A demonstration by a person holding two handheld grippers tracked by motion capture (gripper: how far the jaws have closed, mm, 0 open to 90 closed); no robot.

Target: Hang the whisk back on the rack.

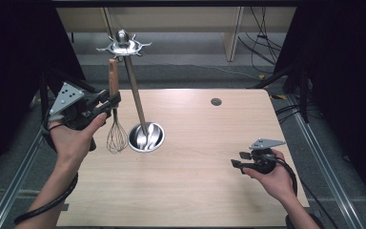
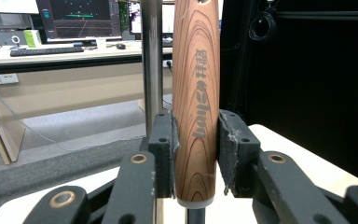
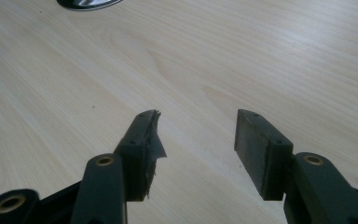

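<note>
So the whisk (image 1: pixel 116 125) is the thing in play here. It has a wooden handle (image 2: pixel 196 102) with some lettering printed down it and a wire head at the bottom, and it hangs upright just left of the rack's metal pole (image 1: pixel 136 93), with the wires above the table (image 1: pixel 205 191), near the rack's round steel base (image 1: pixel 156 141). I've got my left gripper (image 1: pixel 110 102) clamped on the lower part of that handle; in the left gripper view both pads press against the wood, one on each side, and the pole stands right behind it. The handle's top sits just under the star-shaped hook ring (image 1: pixel 123 46) at the top of the rack; I can't tell whether it's on a hook.

My right gripper (image 1: pixel 240 160) is well apart from all that, down at the right side of the table, low over the bare wood. Its jaws stand wide with nothing between them, and the left pad looks a bit frayed. The edge of the steel base peeks in at the top of the right gripper view.
</note>
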